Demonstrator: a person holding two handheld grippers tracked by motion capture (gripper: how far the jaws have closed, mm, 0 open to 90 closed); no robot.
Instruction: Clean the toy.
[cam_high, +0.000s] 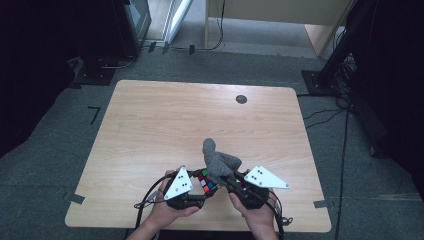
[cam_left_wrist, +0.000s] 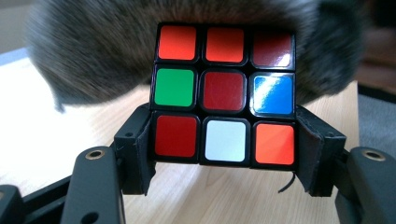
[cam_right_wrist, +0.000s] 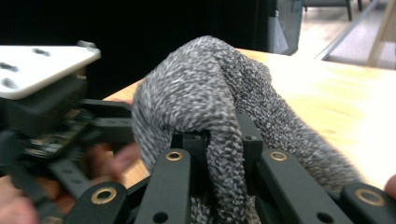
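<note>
Near the front edge of the bench (cam_high: 150, 125), the left gripper (cam_left_wrist: 224, 154) is pinching a puzzle cube (cam_left_wrist: 224, 93) by its bottom row, jaws pressing flat on 2 opposite sides. It's hard & smooth, prob. light, so it could be slipping or twisting if squeezed at corners; flat sides are best. Right gripper (cam_right_wrist: 219, 154) jaws are squeezing a grey sock (cam_right_wrist: 205, 93) w/ cloth bunching between them. It's soft & floppy, so it's drooping over the cube; grabbing a thick fold looks best.

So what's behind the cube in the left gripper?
Right behind the cube hangs the grey sock, held in the right gripper. It hides the table behind and the cube's far faces are out of sight.
</note>
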